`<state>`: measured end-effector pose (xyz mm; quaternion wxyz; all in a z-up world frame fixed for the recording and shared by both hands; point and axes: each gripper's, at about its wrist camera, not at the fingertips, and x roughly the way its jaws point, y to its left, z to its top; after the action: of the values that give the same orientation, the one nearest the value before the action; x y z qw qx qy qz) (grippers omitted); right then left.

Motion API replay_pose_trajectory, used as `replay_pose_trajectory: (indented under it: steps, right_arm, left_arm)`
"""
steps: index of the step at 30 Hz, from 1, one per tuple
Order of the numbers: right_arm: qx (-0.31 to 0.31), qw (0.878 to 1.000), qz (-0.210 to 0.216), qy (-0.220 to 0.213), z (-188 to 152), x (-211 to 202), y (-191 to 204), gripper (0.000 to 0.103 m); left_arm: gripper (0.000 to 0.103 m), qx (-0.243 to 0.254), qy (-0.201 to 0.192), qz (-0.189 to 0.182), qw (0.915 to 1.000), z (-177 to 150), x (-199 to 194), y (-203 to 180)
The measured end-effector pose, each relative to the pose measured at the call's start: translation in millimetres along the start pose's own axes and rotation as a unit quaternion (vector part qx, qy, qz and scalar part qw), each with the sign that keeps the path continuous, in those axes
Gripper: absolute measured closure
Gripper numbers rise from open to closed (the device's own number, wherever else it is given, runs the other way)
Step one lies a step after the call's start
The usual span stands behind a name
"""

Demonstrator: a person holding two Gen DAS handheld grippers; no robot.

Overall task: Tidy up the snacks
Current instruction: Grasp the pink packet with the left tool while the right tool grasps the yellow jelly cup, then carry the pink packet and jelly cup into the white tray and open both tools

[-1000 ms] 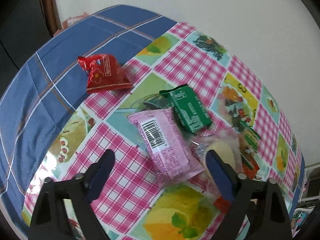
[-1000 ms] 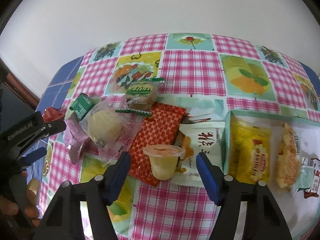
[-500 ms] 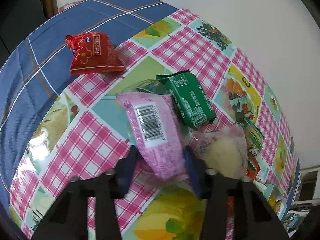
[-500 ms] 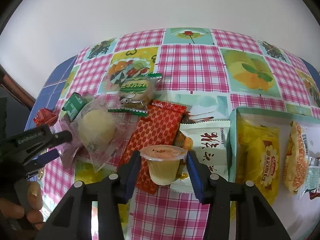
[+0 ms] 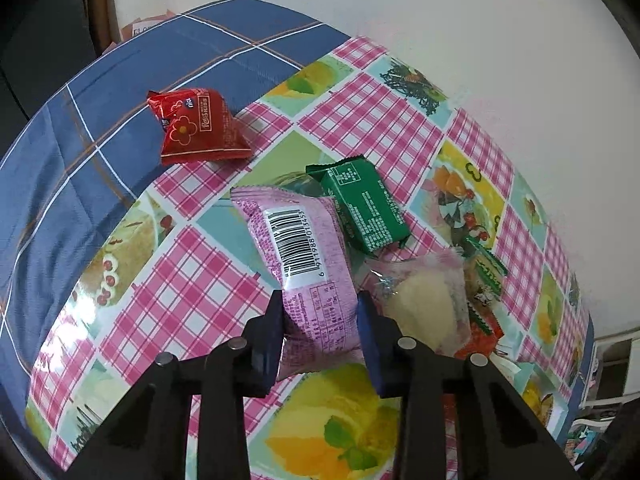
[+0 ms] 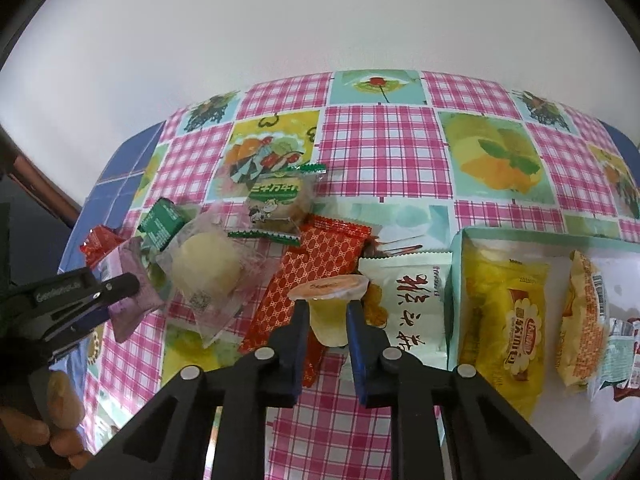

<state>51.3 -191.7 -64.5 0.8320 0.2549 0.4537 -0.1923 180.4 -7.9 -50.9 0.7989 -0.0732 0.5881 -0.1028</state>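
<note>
— What does your left gripper [image 5: 320,320] look like from its own camera?

— Matte black arms with round silver screw heads, and your fingers [image 5: 368,344] carry dark blue pads.

— And your right gripper [image 6: 328,316]?

— The same build: black arms, silver screws, blue pads. From there your left gripper shows pale lettering on its black side.

Left gripper [image 5: 320,312]: pointed steeply downward, jaws just closed, both blue pads pressing the sides of a pink snack packet [image 5: 304,264]. Right gripper [image 6: 328,312]: also angled steeply down, jaws closed on a jelly cup [image 6: 328,304] gripped below its lid. The person's left hand [image 6: 52,420] shows at the lower left of the right wrist view, fingers wrapped around the left gripper's handle.
</note>
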Motion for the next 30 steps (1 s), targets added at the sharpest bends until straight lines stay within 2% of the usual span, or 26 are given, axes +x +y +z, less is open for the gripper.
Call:
replay_pose_trajectory:
  steps: [4, 8, 14, 21, 30]
  right_arm:
    - [-0.002, 1.000, 0.001, -0.009, 3.4, -2.9, -1.2, 0.081]
    - [-0.006, 1.000, 0.000, -0.015, 7.4, -0.7, 1.1, 0.060]
    - [-0.013, 1.000, -0.017, -0.014, 14.2, 12.2, 4.0, 0.052]
    - [-0.046, 0.998, -0.041, 0.002, 12.8, 31.0, 14.5, 0.048]
    - [-0.065, 0.996, -0.063, 0.004, 10.2, 31.3, 18.4, 0.052]
  left_arm:
    - [0.067, 0.001, -0.001, -0.007, 1.0000, -0.3, -3.8, -1.8]
    - [0.067, 0.002, 0.000, -0.008, 1.0000, 0.6, -3.6, -3.8]
    - [0.067, 0.003, 0.004, -0.016, 0.9999, 2.1, -0.6, -7.8]
    - [0.067, 0.008, 0.007, -0.020, 0.9997, 1.9, 2.1, -13.5]
    - [0.067, 0.013, 0.009, -0.023, 0.9996, 1.9, 3.1, -15.5]
